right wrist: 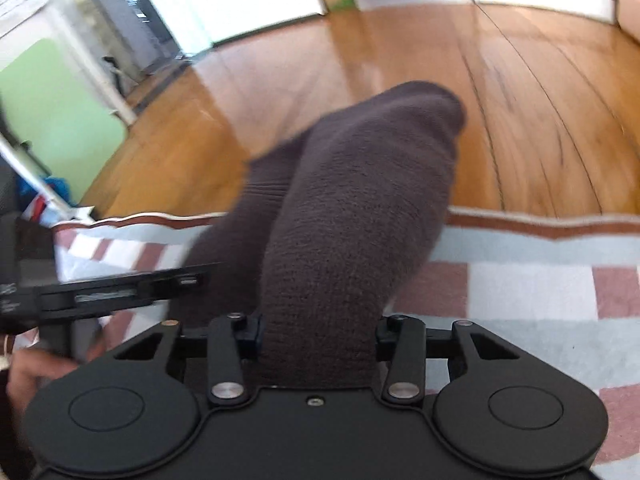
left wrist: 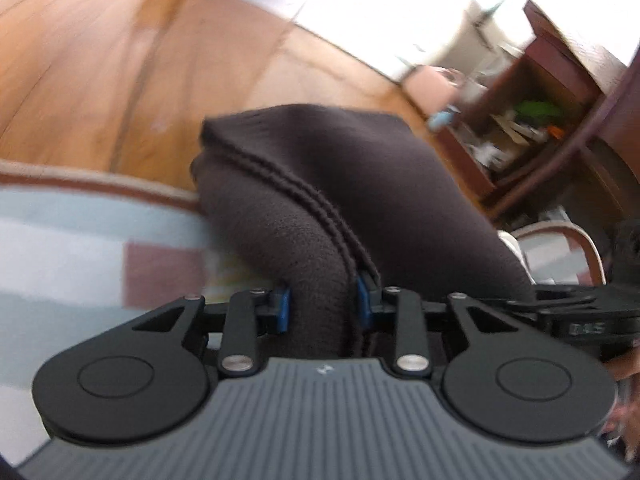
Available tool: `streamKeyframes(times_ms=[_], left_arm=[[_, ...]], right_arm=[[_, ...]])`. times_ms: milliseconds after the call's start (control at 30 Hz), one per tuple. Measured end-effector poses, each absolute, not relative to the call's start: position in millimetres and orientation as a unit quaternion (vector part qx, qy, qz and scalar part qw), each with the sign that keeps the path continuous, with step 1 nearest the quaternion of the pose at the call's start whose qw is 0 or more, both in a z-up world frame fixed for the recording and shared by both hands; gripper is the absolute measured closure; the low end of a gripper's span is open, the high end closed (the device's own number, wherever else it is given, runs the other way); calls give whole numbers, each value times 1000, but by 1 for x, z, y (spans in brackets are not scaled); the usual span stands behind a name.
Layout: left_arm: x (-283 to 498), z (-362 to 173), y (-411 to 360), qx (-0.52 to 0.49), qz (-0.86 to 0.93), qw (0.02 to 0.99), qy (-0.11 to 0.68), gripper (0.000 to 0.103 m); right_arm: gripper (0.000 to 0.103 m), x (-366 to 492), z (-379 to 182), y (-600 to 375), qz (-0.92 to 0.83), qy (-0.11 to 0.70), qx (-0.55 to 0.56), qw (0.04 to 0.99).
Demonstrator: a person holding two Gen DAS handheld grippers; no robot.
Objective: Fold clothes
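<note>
Above a checked rug [right wrist: 520, 280], left gripper [left wrist: 324, 304] and right gripper [right wrist: 318, 330] each clamping bunched dark-brown fleece garment [left wrist: 360, 184]

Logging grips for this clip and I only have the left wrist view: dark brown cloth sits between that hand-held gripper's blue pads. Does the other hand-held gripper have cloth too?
Observer: Yes. In the right wrist view the right hand-held gripper has a thick bunch of the dark brown garment between its fingers, apparently clamped.
Operator: Is that bunch lifted?
Observer: It rises from the jaws and stands in front of the checked rug and the wooden floor.
Operator: Can you see my side's gripper from there?
Observer: Yes, the left hand-held gripper's black body shows at that view's left edge, beside the cloth.
Operator: Anything else there?
Observer: A green panel stands at far left.
</note>
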State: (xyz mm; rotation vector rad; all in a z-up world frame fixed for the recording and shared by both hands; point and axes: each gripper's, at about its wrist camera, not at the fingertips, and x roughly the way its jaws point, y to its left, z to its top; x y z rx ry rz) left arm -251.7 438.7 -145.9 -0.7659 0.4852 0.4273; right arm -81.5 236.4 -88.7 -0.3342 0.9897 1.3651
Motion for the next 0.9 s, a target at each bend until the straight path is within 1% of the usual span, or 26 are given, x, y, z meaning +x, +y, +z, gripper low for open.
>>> streamKeyframes(times_ms=[67, 133, 167, 200, 267, 300, 333, 367, 400, 433, 467, 500, 567, 633, 667, 733, 833, 900], left_arm=[[-248, -141, 432, -373, 189, 880, 226, 74], [-244, -142, 429, -384, 172, 879, 226, 74], [-239, -145, 427, -385, 168, 876, 238, 73], [-234, -149, 425, -384, 166, 872, 255, 73], [-223, -165, 423, -385, 190, 841, 329, 66], [-218, -174, 422, -386, 205, 822, 364, 65], [-219, -180, 422, -394, 213, 812, 374, 63], [-222, -184, 423, -404, 219, 806, 374, 62], [-227, -183, 426, -418, 218, 804, 362, 62], [-234, -178, 430, -433, 215, 805, 343, 62], [-241, -174, 433, -448, 212, 805, 325, 59], [-248, -169, 437, -456, 214, 808, 306, 57], [-259, -162, 443, -470, 211, 813, 271, 45], [-263, -164, 447, -498, 186, 810, 248, 40], [-263, -170, 449, -518, 169, 803, 241, 40], [-254, -181, 448, -535, 148, 795, 244, 38], [-235, -188, 446, -505, 157, 803, 275, 34], [-227, -192, 443, -488, 157, 809, 288, 24]], right_arm=[[55, -89, -74, 229, 585, 430, -160, 669], [55, -86, -65, 219, 553, 441, -158, 689], [55, -83, -64, 214, 535, 447, -153, 700], [55, -77, -66, 207, 517, 454, -145, 711], [53, -63, -80, 193, 488, 473, -145, 719], [51, -56, -92, 189, 479, 485, -158, 715], [50, -50, -104, 184, 471, 496, -170, 710], [49, -43, -116, 179, 462, 506, -182, 705], [44, -35, -129, 174, 457, 516, -184, 700], [41, -26, -138, 166, 459, 524, -169, 697], [38, -17, -144, 158, 463, 531, -144, 695], [37, -8, -148, 152, 467, 540, -117, 691], [35, 7, -153, 144, 473, 553, -84, 681], [32, 15, -156, 143, 481, 560, -73, 671], [30, 15, -160, 143, 488, 562, -67, 664], [27, 16, -168, 142, 502, 567, -56, 651], [25, 21, -184, 145, 513, 582, -25, 630], [22, 22, -196, 149, 516, 591, -1, 620]])
